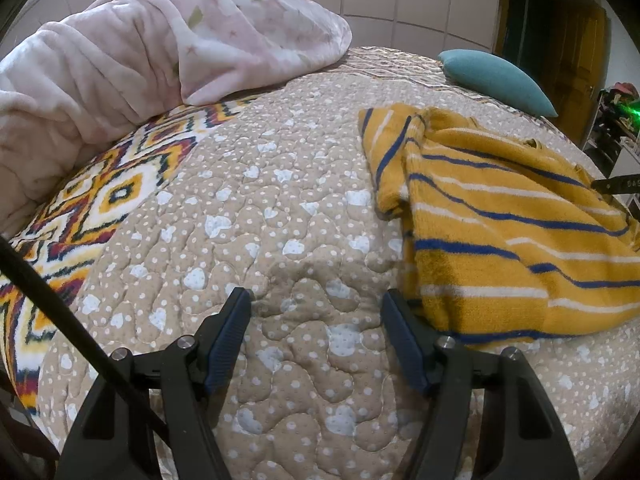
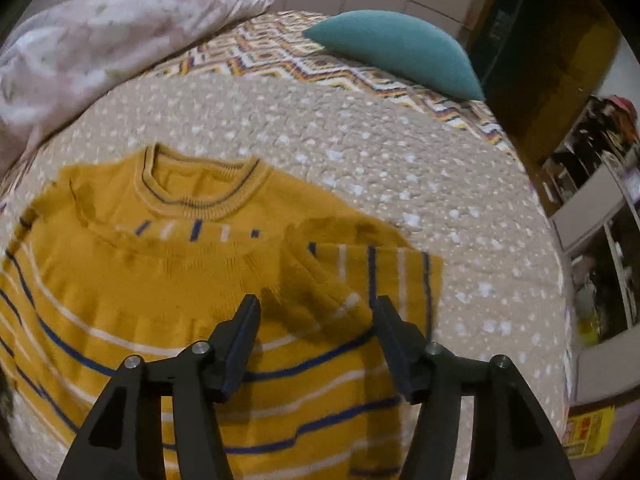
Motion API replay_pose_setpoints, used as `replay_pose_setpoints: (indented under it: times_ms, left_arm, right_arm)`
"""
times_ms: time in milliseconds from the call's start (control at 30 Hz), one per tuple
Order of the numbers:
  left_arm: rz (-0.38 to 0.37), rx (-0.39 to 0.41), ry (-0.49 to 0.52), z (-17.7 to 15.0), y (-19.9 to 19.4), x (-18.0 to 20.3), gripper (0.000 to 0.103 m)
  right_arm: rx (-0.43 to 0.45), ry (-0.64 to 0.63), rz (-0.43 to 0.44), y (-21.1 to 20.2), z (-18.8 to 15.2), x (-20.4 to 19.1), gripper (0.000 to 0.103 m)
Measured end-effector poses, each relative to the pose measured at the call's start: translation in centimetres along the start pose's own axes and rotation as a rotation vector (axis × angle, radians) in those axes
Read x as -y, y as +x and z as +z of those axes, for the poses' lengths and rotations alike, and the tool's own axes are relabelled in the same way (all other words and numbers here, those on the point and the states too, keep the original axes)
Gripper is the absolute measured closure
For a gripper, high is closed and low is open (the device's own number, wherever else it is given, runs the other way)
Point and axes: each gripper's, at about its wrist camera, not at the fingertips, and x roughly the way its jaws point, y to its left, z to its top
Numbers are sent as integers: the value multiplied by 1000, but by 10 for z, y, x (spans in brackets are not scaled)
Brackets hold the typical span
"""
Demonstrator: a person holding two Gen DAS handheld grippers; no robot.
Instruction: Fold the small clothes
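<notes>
Your left gripper gapes over bare quilt; your right gripper hangs spread, empty, above the sweater, beside its sleeve edge.

I see a mustard-yellow sweater with blue and white stripes, a beige quilt dotted white with pale hearts, a pink blanket, a teal cushion — and a zigzag spread in orange, navy, red and white.
</notes>
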Motion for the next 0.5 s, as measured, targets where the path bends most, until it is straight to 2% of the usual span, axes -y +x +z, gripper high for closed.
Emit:
replay_pose_setpoints:
  times_ms: [33, 67, 100, 133, 233, 400, 467, 500]
  left_arm:
    - [0, 0, 0, 0, 0, 0, 35]
    - [0, 0, 0, 0, 0, 0, 35]
    - [0, 0, 0, 0, 0, 0, 35]
    - [3, 0, 0, 0, 0, 0, 35]
    - [3, 0, 0, 0, 0, 1, 35]
    - [6, -3, 3, 1, 0, -1, 35]
    - [6, -3, 3, 1, 0, -1, 35]
    - [7, -3, 3, 1, 0, 0, 35]
  right_arm:
    - [2, -6, 15, 2, -1, 0, 41]
    - [-1, -13, 41, 5, -2, 0, 48]
    - [-13, -12, 61, 8, -2, 0, 84]
    - [-36, -8, 98, 12, -1, -1, 99]
    - [-16, 30, 106, 12, 7, 10, 99]
    - [-18, 176, 5, 27, 23, 36, 100]
    - [-52, 179, -113, 38, 26, 38, 101]
    - [-74, 187, -134, 42, 25, 41, 101]
